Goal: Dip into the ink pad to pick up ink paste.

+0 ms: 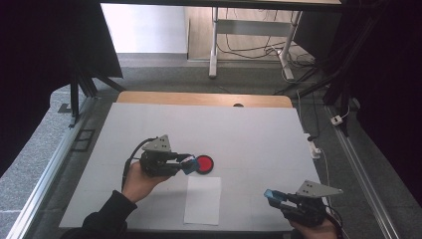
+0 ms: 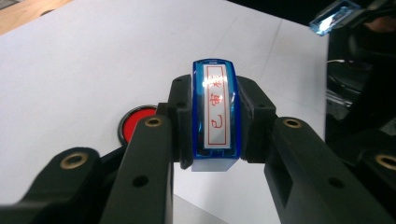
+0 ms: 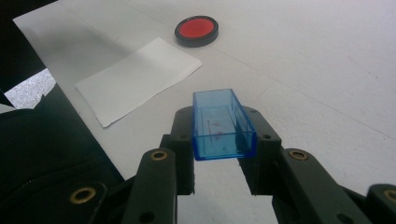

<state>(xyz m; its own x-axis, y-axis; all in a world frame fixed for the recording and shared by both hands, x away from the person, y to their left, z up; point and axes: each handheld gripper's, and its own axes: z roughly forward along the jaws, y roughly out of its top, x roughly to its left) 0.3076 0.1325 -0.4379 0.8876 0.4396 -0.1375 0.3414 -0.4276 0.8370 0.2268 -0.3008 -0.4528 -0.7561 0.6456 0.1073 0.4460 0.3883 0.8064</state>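
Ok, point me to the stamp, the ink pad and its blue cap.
stamp (image 2: 215,114), left gripper view, on its label face.
ink pad (image 3: 196,29), right gripper view, on the red ink.
blue cap (image 3: 219,123), right gripper view, on its hollow inside.

The white table (image 1: 249,134) is evenly lit from above, while the room's sides fall into near-black. Glare streaks the stamp's label (image 2: 215,105) in the left gripper view. Near gripper parts look soft, perhaps out of focus; shadows are faint.
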